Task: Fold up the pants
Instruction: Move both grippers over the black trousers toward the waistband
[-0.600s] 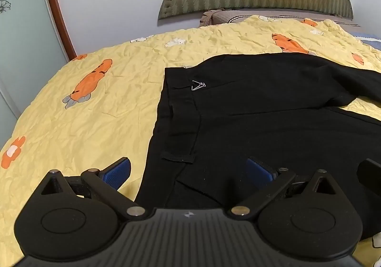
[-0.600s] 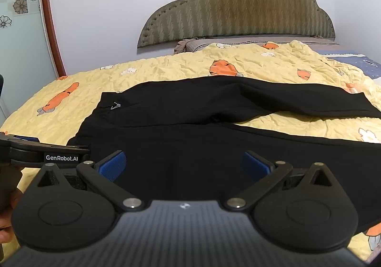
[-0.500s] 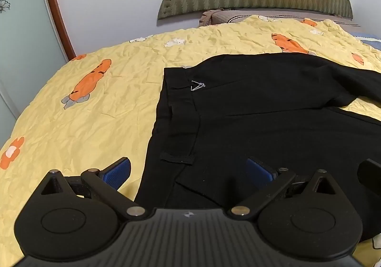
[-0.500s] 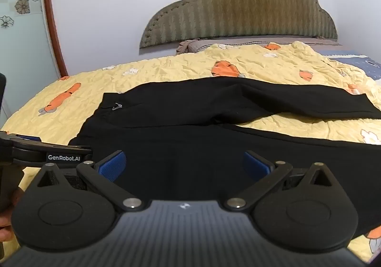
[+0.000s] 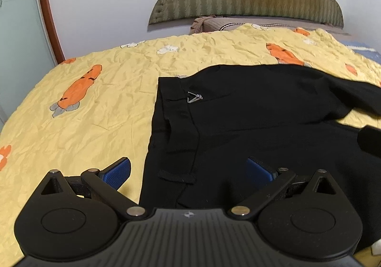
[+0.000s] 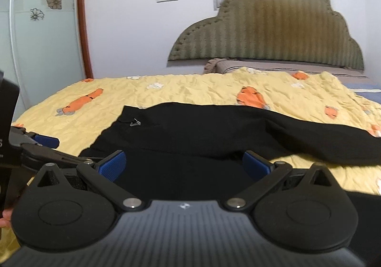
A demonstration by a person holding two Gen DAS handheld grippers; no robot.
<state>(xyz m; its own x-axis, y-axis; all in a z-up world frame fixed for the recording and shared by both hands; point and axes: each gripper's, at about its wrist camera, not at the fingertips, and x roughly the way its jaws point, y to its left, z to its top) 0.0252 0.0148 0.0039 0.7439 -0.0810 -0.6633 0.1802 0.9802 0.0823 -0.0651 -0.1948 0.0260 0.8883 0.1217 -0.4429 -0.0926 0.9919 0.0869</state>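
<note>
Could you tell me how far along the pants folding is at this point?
Done: only the laying out; the black pants lie spread on the yellow bedspread, legs apart. In hand: nothing; the left hand-held gripper and right hand-held gripper hover open above them. Left: every fold.

left claw (image 5: 188,170) spread wide, right claw (image 6: 184,163) likewise

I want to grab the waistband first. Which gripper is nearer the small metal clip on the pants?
Left. The left gripper hovers open just short of the clip; the right gripper sits farther along the pants legs.
</note>
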